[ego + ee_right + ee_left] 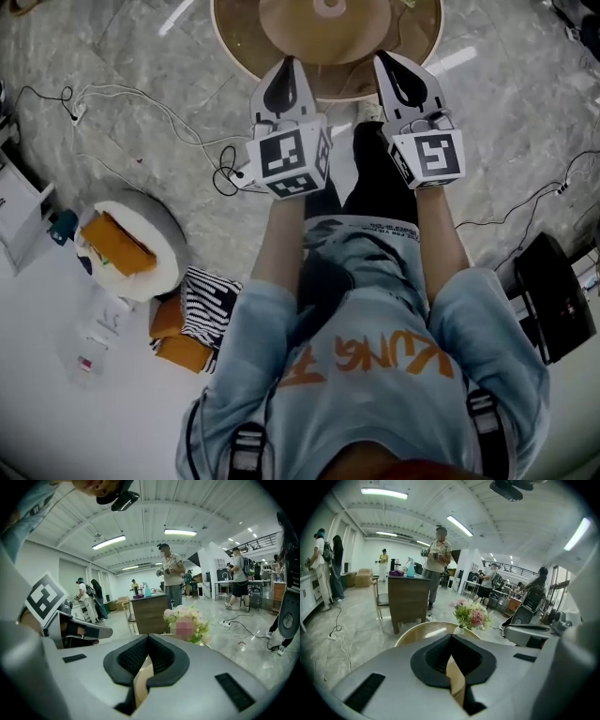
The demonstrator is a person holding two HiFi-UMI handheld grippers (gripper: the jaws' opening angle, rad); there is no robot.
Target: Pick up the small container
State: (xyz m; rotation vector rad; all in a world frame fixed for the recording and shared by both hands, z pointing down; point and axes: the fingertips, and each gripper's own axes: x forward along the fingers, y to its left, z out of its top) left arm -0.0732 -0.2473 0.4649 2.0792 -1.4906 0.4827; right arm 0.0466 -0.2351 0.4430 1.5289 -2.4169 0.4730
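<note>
Hovering side by side at the near rim of the round table (417, 56), left gripper (287, 64) and right gripper (386, 58) each hold their fingers together on nothing, seemingly poised before reaching; flowers (471, 614) stand there; no small container is identifiable in any view.

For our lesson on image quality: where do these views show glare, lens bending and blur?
Head view: white glare streaks on the grey marble floor; left gripper view: wide lens bends the white ribbed ceiling, corners black; right gripper view: a mosaic patch blurs the pink flower bouquet.
</note>
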